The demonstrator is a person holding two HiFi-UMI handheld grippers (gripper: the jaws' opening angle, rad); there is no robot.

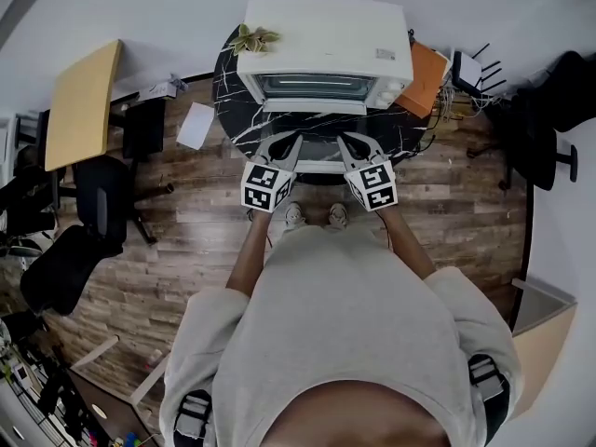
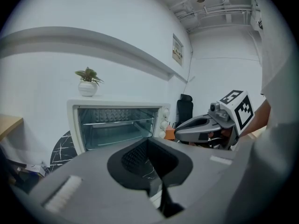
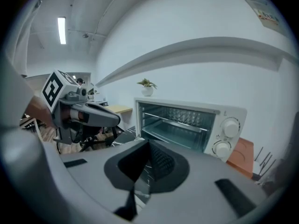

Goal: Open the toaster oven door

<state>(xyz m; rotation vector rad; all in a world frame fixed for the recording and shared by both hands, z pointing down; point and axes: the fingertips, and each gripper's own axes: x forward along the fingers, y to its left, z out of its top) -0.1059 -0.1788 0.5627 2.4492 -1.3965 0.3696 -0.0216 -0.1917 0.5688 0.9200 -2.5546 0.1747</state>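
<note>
The white toaster oven (image 1: 326,49) stands on a round black marble table (image 1: 233,110). Its glass door (image 1: 318,149) hangs open, folded down toward me, and the wire rack shows inside (image 2: 117,125) (image 3: 177,125). My left gripper (image 1: 292,140) hovers at the door's left front corner, and my right gripper (image 1: 346,140) at its right front corner. Both are shut with nothing between the jaws. From the left gripper view I see my own closed jaws (image 2: 158,174) and the right gripper (image 2: 205,127). The right gripper view shows its closed jaws (image 3: 139,171) and the left gripper (image 3: 86,115).
A small potted plant (image 1: 253,37) sits on the oven's top left corner. An orange box (image 1: 425,77) lies right of the oven. A wooden desk (image 1: 82,101) and black office chairs (image 1: 98,198) stand to the left on the wood floor. A paper sheet (image 1: 196,125) lies by the table.
</note>
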